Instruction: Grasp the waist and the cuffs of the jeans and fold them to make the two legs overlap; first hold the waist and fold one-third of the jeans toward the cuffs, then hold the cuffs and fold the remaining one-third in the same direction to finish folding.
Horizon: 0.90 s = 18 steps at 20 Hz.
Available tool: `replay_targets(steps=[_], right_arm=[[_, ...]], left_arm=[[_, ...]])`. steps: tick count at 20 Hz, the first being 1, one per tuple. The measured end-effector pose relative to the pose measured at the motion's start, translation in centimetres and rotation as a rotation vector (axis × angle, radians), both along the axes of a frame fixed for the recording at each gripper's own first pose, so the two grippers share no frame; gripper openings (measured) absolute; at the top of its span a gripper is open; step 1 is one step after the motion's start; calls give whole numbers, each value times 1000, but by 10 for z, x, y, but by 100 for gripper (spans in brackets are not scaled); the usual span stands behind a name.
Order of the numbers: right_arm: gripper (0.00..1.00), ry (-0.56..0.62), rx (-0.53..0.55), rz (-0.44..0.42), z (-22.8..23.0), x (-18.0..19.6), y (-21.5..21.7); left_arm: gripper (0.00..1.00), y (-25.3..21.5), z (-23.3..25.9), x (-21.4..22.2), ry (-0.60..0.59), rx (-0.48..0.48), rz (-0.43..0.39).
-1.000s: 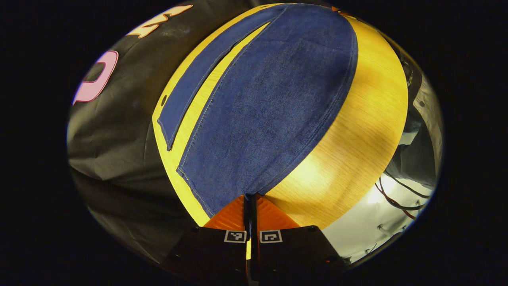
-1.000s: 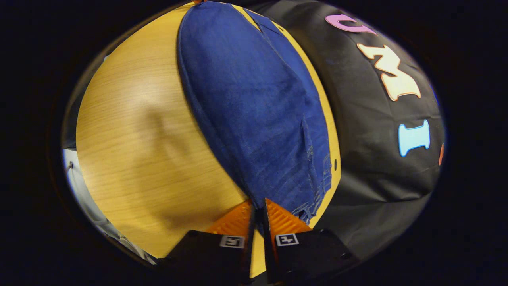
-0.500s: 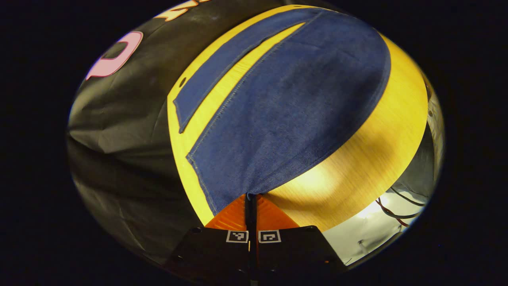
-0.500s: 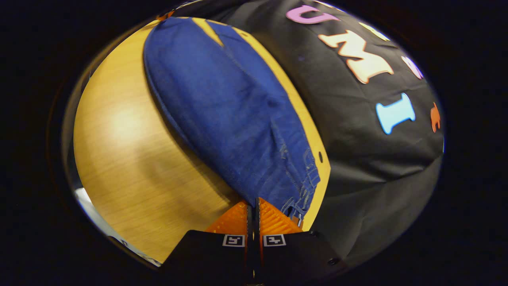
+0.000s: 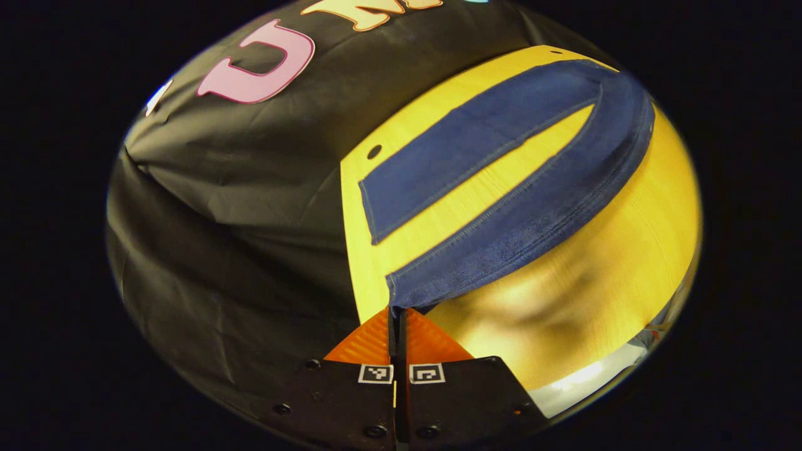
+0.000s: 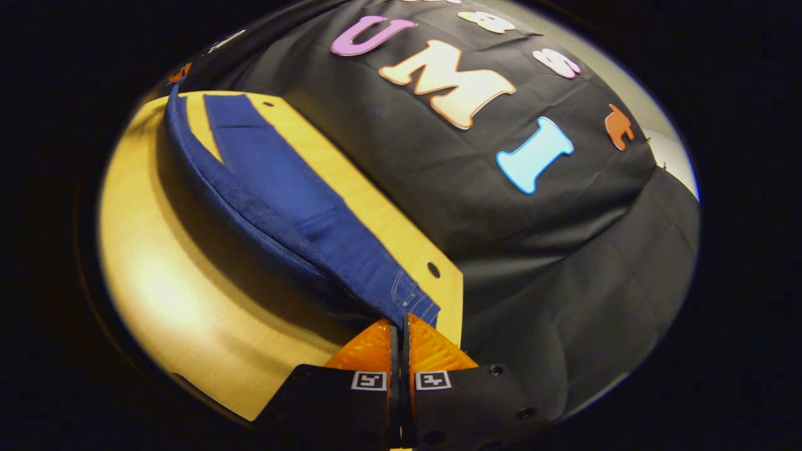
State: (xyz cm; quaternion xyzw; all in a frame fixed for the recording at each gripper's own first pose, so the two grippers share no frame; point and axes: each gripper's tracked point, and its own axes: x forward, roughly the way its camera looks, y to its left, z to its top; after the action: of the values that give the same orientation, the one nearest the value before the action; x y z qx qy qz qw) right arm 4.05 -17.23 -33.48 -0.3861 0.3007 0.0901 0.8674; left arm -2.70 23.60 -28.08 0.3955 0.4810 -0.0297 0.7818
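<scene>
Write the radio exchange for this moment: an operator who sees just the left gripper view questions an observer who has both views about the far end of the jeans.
Operator: My left gripper pinches a cuff of the jeans, raised above the table. Is the waist held too?
Observer: Yes. The right gripper is shut on the waist edge, right by the belt loops.
Operator: Where does that end sit over the table?
Observer: Near the corner next to the booth wall, beside a small hole in the tabletop.
</scene>
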Motion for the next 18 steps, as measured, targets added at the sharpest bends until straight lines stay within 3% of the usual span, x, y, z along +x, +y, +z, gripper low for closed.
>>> replay_targets(steps=[4, 8, 13, 18], right_arm=[[2, -68, 76, -115, 9, 48, 11], [2, -96, 68, -170, 2, 94, 23], [2, -92, 40, -221, -23, 134, 32], [2, -19, -7, -233, -59, 166, 40]], left_arm=[[0, -2, 4, 69, -66, -62, 30], [0, 5, -13, 127, -83, -118, 52], [0, 1, -61, 190, -21, -177, 33], [0, 4, -109, 227, 70, -236, 10]])
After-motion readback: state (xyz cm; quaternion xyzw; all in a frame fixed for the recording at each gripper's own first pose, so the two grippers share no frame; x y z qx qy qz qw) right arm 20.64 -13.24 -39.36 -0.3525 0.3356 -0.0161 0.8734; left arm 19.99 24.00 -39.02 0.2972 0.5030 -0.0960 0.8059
